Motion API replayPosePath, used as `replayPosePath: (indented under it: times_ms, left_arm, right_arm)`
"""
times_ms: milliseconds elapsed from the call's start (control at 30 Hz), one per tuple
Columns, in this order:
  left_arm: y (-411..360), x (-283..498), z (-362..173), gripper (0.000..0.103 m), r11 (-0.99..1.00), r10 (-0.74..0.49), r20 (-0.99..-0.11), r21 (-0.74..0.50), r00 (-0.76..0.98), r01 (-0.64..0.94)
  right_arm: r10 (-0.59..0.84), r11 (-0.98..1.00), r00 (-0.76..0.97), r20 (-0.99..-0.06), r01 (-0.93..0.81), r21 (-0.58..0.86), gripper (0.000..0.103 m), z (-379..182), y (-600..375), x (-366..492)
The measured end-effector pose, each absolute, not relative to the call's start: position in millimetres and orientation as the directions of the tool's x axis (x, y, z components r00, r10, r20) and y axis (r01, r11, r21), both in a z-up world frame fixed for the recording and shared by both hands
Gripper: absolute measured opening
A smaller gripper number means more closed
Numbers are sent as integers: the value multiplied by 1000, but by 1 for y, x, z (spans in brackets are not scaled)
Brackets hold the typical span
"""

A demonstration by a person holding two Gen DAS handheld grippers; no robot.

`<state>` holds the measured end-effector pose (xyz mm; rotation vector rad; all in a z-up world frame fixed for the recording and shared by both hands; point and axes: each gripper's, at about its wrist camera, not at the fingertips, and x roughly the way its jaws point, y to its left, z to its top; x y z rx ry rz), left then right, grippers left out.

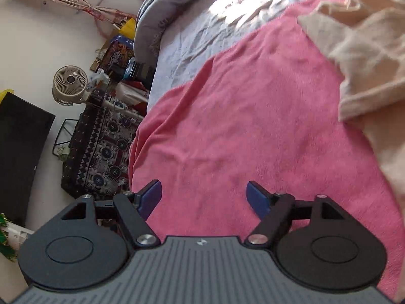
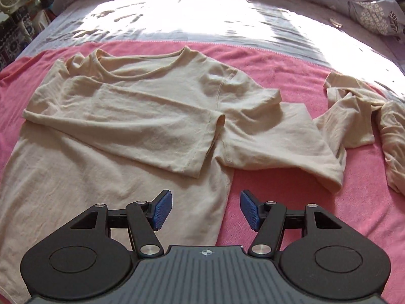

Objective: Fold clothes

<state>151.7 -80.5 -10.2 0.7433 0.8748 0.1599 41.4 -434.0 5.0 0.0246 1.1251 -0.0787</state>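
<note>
A beige T-shirt (image 2: 121, 116) lies flat on a pink blanket (image 2: 291, 185), its left sleeve folded in over the chest and its right sleeve lying out to the right. Over the shirt's right side edge hovers my right gripper (image 2: 206, 209), open with nothing between its blue pads. A second beige garment (image 2: 367, 116) lies crumpled at the right. In the left wrist view my left gripper (image 1: 203, 197) is open above bare pink blanket (image 1: 227, 116) near the bed's left edge. Beige cloth (image 1: 364, 48) fills that view's right side, apart from the fingers.
A grey sheet (image 2: 202, 25) and pillows (image 2: 374, 12) lie beyond the blanket. Left of the bed stand a small fan (image 1: 69, 84), a patterned cloth-covered box (image 1: 101, 147), a black panel (image 1: 20, 152) and clutter against a white wall.
</note>
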Motion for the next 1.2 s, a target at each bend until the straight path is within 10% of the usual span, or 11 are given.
replayPosePath:
  times_ms: [233,433,633,700,767,867,1200]
  left_arm:
    - [-147,229,15,81,847,114,-651,458,750,269]
    - [-182,275,-79,82,606,446,-588,753,674,256]
    - [-160,298,-64,89,602,598,-527,793,604,95]
    - [-161,291,-42,88,679,446,-565,719,694,149]
    - [-171,285,-24,89,731,246,-631,619,736,286]
    - [-192,284,-15,91,725,11,-710,491,704,483]
    - [-190,321,-41,90,821,-218,-900,39,378,569]
  right_arm:
    - [-116,984,595,-795,-38,-172,62,-2,-458,133]
    - [16,958,601,-799,-237,-159,71,-27,-447,228]
    - [117,940,538,-835,-332,-82,65,-56,-428,261]
    - [136,941,546,-827,-331,-64,29,-52,-426,259]
    - [108,938,579,-808,-329,-110,15,-46,-422,254]
    - [102,944,615,-782,-307,-118,15,-37,-426,250]
    - [3,994,661,-750,-84,-70,8,-25,-491,260]
